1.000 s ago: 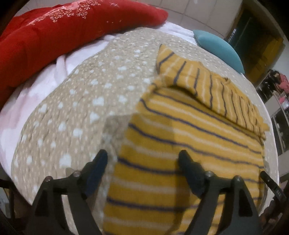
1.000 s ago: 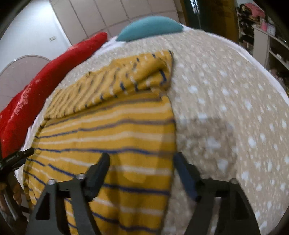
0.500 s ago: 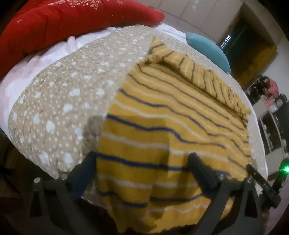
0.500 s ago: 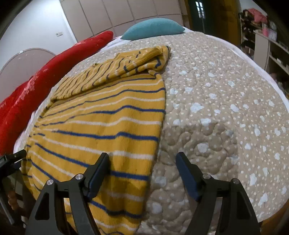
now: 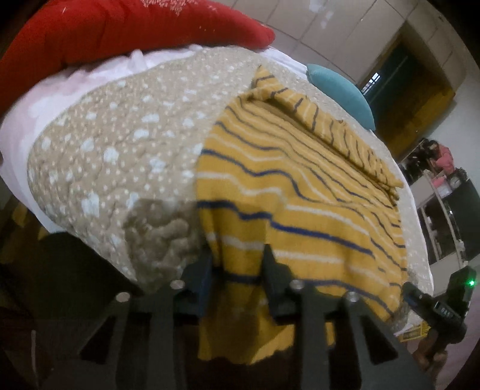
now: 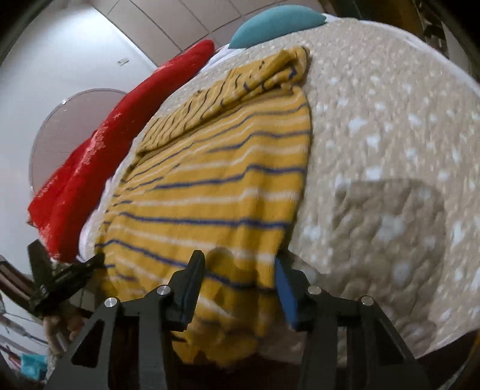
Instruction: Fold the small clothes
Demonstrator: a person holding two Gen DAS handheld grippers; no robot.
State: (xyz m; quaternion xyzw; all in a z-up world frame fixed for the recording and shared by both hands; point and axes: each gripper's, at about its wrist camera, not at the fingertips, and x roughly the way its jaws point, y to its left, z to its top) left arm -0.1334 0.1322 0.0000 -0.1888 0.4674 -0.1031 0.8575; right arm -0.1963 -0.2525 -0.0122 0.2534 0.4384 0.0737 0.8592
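A yellow knit sweater with blue and white stripes lies on the dotted beige quilt, its hem hanging over the near bed edge. Its far part is folded over. My left gripper is at the hem's left corner, jaws closed in on the fabric. In the right wrist view the sweater fills the middle, and my right gripper has its jaws around the hem's right corner, narrowed against the cloth. The left gripper also shows in the right wrist view.
A red blanket lies along the far left of the bed, with white bedding below it. A teal pillow sits at the far end. The bed edge drops off just below the grippers. Shelves and a doorway stand at right.
Both grippers have dropped back to the hem at the bed edge. Their jaws went from wide open to closed in on the sweater's two lower corners.
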